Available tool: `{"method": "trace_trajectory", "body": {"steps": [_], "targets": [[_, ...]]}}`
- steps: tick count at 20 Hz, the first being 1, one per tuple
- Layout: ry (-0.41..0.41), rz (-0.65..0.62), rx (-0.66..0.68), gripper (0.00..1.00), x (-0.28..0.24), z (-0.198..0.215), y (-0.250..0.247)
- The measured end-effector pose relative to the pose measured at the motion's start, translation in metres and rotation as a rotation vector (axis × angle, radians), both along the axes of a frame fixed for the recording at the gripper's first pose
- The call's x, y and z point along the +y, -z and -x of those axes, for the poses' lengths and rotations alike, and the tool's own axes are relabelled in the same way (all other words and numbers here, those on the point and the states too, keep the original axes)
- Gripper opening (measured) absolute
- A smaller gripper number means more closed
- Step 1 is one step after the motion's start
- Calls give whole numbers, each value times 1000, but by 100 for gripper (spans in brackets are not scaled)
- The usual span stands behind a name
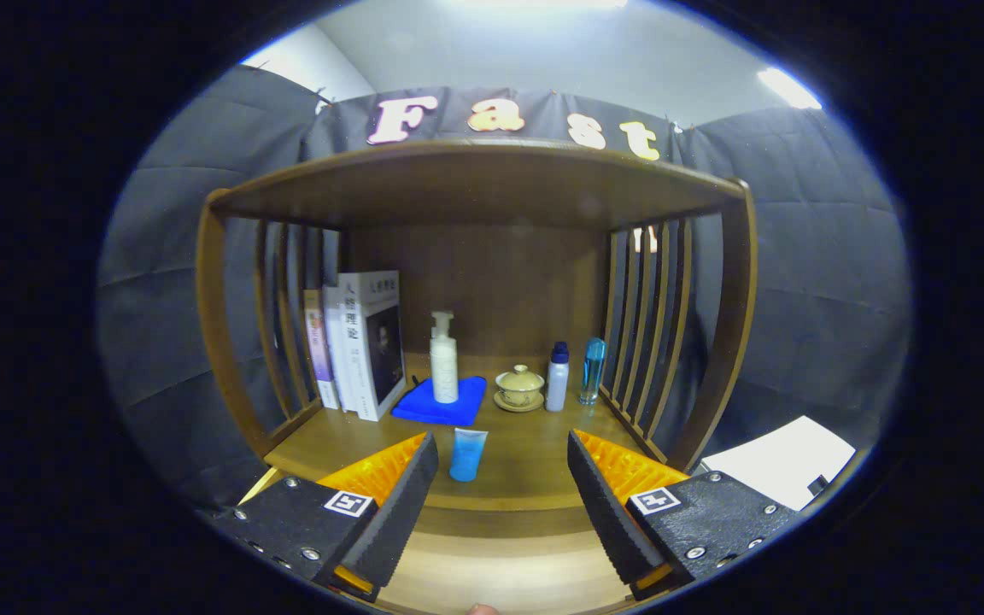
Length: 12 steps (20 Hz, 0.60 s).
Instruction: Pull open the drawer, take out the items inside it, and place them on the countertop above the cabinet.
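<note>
Gripper view looks forward along the gripper point(502, 500), whose fingers are spread wide and hold nothing, both hovering over the near edge of the wooden tabletop point(526, 478). Just ahead of the fingers and between them, a small blue tube point(467, 454) stands upright on the tabletop. Beyond the tube lies a blue cloth point(441, 404), and a white pump bottle point(444, 359) stands on it. Left of the cloth, books point(364, 342) stand upright against the slatted side. Right of the cloth sits a lidded tea bowl point(519, 387) on its saucer, then a white bottle point(557, 377) with a dark cap, then a clear blue bottle point(592, 371) beside the right slats. A wooden shelf point(475, 184) roofs all this. Right of the cabinet, apart from the tube, lies a white sheet point(787, 461). I cannot tell where the drawer is.
</note>
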State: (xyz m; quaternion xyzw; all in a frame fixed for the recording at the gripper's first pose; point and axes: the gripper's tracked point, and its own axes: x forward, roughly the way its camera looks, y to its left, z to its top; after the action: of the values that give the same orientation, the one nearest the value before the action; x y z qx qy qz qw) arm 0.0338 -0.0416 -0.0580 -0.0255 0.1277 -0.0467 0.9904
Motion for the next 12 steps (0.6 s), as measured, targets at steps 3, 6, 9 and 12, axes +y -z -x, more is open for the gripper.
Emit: {"method": "trace_trajectory", "body": {"steps": [3, 6, 9, 12], "targets": [[-39, 44, -60, 94, 23, 40, -8], [-103, 57, -122, 94, 55, 74, -12], [-131, 99, -190, 95, 77, 111, -11], [-177, 108, -226, 95, 105, 139, 12]]}}
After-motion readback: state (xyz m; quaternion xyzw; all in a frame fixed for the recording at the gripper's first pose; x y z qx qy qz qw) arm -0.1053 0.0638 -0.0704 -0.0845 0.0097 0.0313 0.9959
